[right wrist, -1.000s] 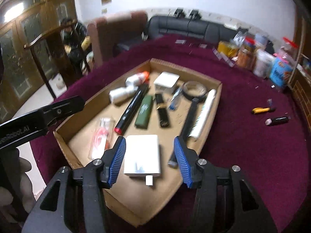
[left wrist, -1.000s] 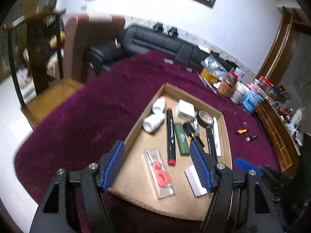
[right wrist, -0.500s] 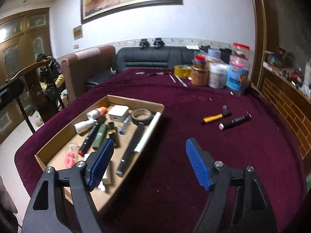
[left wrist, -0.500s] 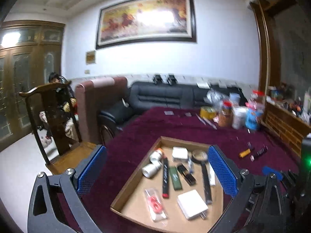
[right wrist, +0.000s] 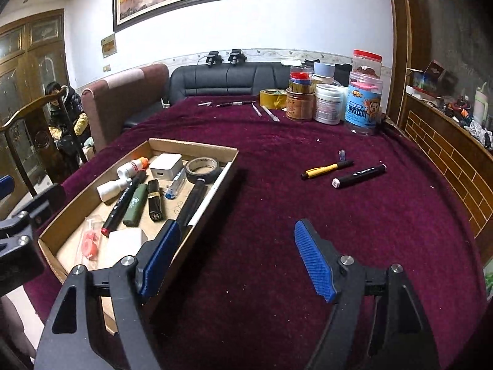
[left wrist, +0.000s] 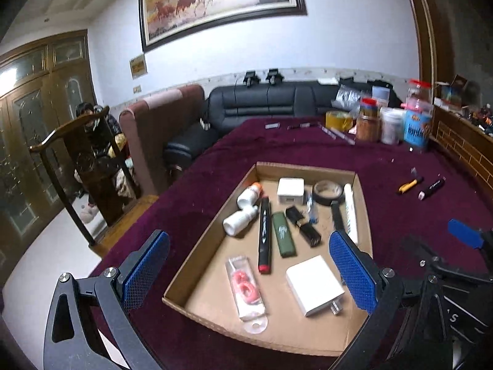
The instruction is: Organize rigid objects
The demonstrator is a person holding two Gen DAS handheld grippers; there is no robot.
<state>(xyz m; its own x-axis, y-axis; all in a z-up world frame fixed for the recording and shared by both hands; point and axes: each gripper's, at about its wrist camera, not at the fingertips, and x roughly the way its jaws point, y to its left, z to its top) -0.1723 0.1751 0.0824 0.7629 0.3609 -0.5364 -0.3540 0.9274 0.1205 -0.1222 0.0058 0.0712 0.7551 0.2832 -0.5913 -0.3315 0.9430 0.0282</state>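
A shallow cardboard tray (left wrist: 212,228) (right wrist: 229,162) sits on the maroon table. It holds a white charger (left wrist: 314,283), a red earphone pack (left wrist: 246,286), a black marker (left wrist: 264,234), a green lighter (left wrist: 283,239), two white bottles (left wrist: 238,222), a tape roll (left wrist: 328,188) and several other items. A yellow pen (right wrist: 326,169) and a black marker (right wrist: 359,175) lie loose on the cloth right of the tray. My left gripper (left wrist: 246,271) is open and empty above the tray's near end. My right gripper (right wrist: 235,256) is open and empty over the tray's right edge and the cloth.
Jars and a yellow tape roll (right wrist: 332,101) stand at the table's far right, with pens (right wrist: 235,103) near them. A black sofa (left wrist: 262,104), a wooden chair (left wrist: 80,166) and a seated person (right wrist: 58,104) are beyond the table. A wooden ledge (right wrist: 446,154) runs along the right.
The right gripper let go of the white charger in the tray, opened wide and drew back to the right. The left gripper opened wider and lifted back from the tray.
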